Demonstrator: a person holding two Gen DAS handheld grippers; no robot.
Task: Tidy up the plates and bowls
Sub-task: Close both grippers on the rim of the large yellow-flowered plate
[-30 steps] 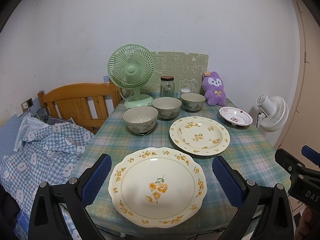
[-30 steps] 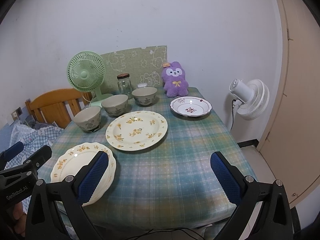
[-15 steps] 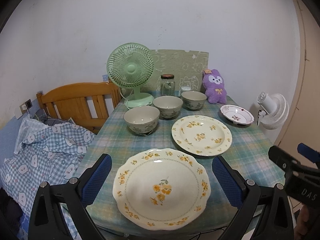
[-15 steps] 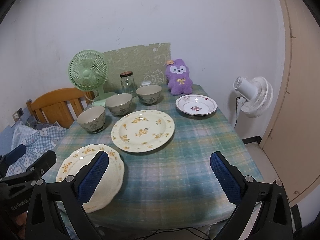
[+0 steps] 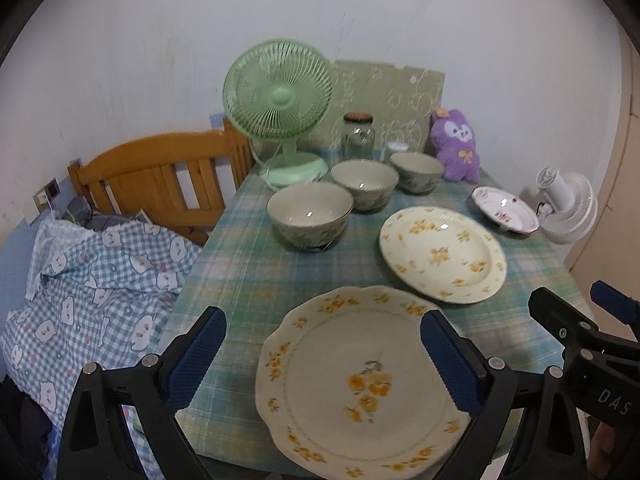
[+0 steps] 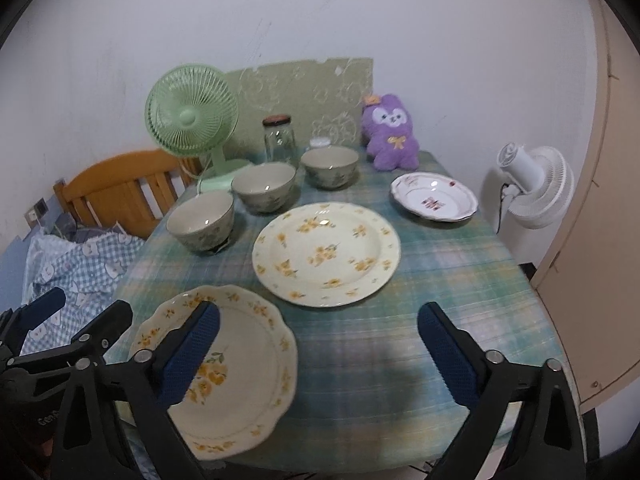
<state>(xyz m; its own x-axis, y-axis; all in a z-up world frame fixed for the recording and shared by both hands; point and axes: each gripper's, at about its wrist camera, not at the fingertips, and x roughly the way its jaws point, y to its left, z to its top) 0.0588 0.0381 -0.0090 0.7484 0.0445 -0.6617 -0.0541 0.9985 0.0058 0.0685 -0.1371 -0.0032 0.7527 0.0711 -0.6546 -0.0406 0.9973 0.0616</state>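
A scalloped cream plate with yellow flowers (image 5: 360, 384) (image 6: 236, 372) lies at the near edge of the checked table (image 5: 248, 264). A round yellow-flowered plate (image 5: 442, 254) (image 6: 326, 254) sits mid-table. A small white plate with red pattern (image 5: 505, 210) (image 6: 434, 197) rests at the right. Three grey-green bowls (image 5: 310, 214) (image 5: 364, 184) (image 5: 417, 171) stand in a diagonal row. My left gripper (image 5: 324, 360) hangs open over the near table edge, its right finger above the scalloped plate. My right gripper (image 6: 318, 352) is open above the near table, right of that plate.
A green desk fan (image 5: 280, 100), a glass jar (image 5: 359, 136), a purple plush toy (image 5: 458, 144) and a green board line the table's back. A wooden bed headboard (image 5: 160, 176) and checked bedding (image 5: 96, 272) lie left. A white fan (image 6: 532, 184) stands right.
Both grippers have moved forward and closer to the table, and the left one has shifted left of the scalloped plate. Both stay open. No dish has moved.
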